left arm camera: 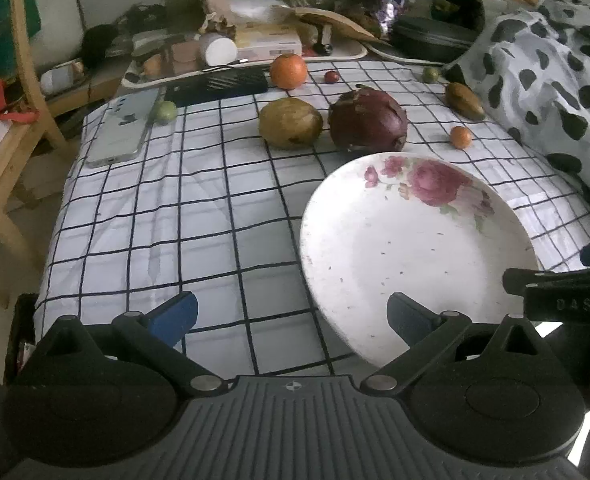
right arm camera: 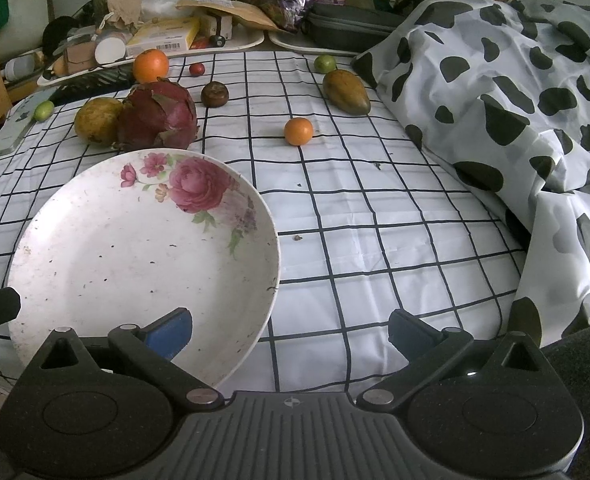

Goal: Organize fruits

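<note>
A white flowered plate (left arm camera: 375, 240) (right arm camera: 95, 248) lies on the checked cloth, nothing in it. Behind it sit a dark red dragon fruit (left arm camera: 369, 120) (right arm camera: 159, 118) and a yellow-green mango (left arm camera: 290, 122) (right arm camera: 95, 119). Farther back are a large orange (left arm camera: 289, 71) (right arm camera: 150, 65), a small red fruit (left arm camera: 331, 77) (right arm camera: 196, 69), a small orange (left arm camera: 460, 137) (right arm camera: 298, 131), a brownish mango (left arm camera: 464, 100) (right arm camera: 347, 92), a dark mangosteen (right arm camera: 215, 94) and small green fruits (left arm camera: 165, 112) (right arm camera: 325, 63). My left gripper (left arm camera: 293, 314) and right gripper (right arm camera: 291, 330) both stand open at the near edge, holding nothing.
A phone (left arm camera: 125, 128) lies at the cloth's left. A cow-print cloth (right arm camera: 515, 100) is heaped along the right side. Cluttered trays (left arm camera: 247, 52) with boxes and bags line the back. A wooden chair (left arm camera: 23, 80) stands to the left.
</note>
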### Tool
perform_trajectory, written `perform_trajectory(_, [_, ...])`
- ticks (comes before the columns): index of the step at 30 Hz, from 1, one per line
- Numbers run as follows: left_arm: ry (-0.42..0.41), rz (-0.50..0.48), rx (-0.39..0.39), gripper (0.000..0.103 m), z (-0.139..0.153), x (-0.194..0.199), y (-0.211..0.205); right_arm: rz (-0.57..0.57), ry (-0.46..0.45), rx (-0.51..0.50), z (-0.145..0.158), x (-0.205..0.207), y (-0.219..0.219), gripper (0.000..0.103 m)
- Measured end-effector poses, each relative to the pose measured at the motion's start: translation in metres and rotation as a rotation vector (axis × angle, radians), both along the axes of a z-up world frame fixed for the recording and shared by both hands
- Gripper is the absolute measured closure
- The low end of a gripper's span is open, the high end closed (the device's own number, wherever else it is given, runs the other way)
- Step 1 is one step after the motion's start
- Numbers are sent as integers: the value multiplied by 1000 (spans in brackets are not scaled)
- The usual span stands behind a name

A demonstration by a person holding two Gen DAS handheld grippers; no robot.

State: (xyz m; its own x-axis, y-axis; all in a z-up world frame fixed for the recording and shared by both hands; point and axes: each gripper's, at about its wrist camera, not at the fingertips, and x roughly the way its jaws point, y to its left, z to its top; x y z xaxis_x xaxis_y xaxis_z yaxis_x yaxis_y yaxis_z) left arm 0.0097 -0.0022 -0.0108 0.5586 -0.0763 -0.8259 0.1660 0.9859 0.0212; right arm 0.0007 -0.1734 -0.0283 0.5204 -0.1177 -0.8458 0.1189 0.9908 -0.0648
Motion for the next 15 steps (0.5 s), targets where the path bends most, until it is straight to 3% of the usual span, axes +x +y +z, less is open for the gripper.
perform_trajectory(9, [-23,-47,-37,0,4,7,0,-15,4,-11,-2,9,-3,0])
perform_trajectory(15, [-72,-86,-13,1,7,24,1,-14,-7,-24,-3,22,-6,0])
